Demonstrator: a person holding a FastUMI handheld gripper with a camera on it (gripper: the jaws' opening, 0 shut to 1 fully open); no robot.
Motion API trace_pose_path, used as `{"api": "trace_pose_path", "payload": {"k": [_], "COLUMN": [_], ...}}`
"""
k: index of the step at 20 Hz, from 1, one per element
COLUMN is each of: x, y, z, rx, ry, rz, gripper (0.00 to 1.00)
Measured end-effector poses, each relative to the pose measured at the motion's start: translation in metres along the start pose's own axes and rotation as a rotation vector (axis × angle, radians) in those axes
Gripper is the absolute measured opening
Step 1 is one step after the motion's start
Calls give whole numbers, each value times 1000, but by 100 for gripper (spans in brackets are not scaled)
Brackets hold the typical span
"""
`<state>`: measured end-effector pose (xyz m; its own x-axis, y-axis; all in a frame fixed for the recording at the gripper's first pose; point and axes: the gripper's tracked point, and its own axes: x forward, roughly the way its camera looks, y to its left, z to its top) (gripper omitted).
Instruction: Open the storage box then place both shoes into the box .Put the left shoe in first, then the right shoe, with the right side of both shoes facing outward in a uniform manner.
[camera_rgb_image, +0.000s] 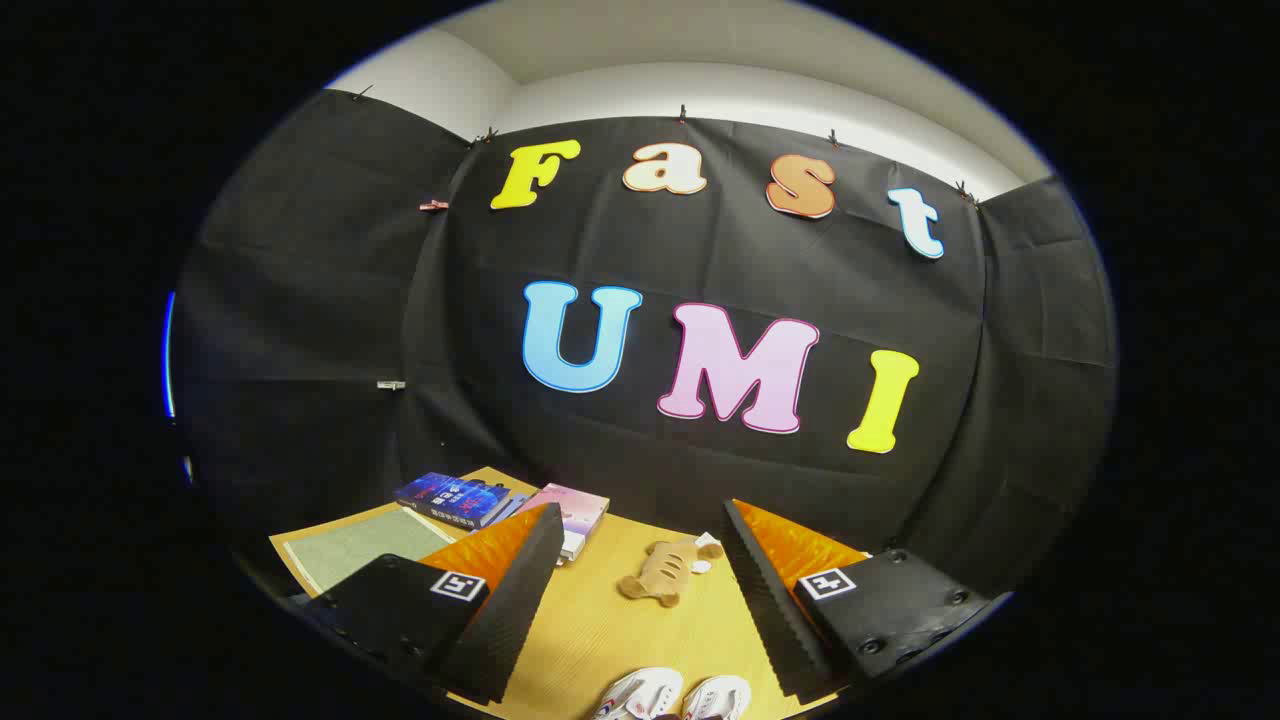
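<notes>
White with red and blue trim on the shoes (668, 697); tan with pale stripes on the plush toy (668, 573). Light wood grain across the table (600, 625), muted green for the mat (360, 548). Dark blue on one book (452, 498), pink on the other (575, 512).

Claw (640, 585): two wedge-shaped fingers with ribbed inner faces are showing, spread apart; each boxy black mount is carrying a square black-and-white marker tag, with round screws along the right one.
</notes>
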<state>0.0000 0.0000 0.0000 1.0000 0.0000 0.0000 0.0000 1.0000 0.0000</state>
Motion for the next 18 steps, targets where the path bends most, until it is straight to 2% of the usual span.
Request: {"api": "trace_pose_path", "payload": {"k": [18], "x": [-3], "y": [10], "z": [-3], "rx": [-7], "ry": [2], "rz": [20], "gripper": [97]}}
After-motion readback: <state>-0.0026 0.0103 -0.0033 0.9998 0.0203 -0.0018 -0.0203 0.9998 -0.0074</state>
